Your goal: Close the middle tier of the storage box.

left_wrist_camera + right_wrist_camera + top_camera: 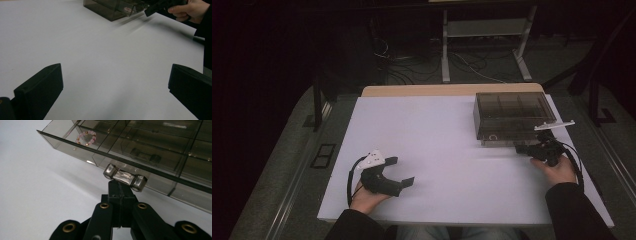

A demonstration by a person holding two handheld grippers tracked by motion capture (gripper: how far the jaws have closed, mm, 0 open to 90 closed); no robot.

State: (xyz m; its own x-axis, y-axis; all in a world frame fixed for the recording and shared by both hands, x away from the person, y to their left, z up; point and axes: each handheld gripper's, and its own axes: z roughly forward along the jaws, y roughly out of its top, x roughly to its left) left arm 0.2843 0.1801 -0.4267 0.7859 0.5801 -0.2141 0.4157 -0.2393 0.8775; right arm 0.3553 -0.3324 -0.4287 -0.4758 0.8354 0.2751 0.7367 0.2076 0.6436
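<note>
The right gripper point(123, 185) has its two black jaws pressed together on the small clear handle point(125, 178) at the front of a smoke-tinted transparent plastic organiser box with divided compartments point(511, 117), which sits at the far right of the white table point(432, 150). The handle lies crosswise just beyond the jaw tips, pinched at its thin middle bar between two chunkier end knobs. That is the sensible place to hold it: the knobs either side should stop the jaws sliding off sideways. Above and behind the tips, the drawer's front wall runs as a dark edge, and in the compartment up and to the left of the jaws lies a little bracelet of pale pink beads with a few gold ones point(86, 138). The box looks light and stiff, its plastic hard, glossy and probably slippery — a pull along the drawer's own line seems wiser than a twisting one, since a thin handle of this sort could snap or the whole box could skate across the smooth table instead of the drawer moving. The left gripper point(398, 172) rests low at the near left, well apart from the box, jaws spread wide with nothing between them but bare tabletop; it is free to steady the box body if the box starts to slide.
</note>
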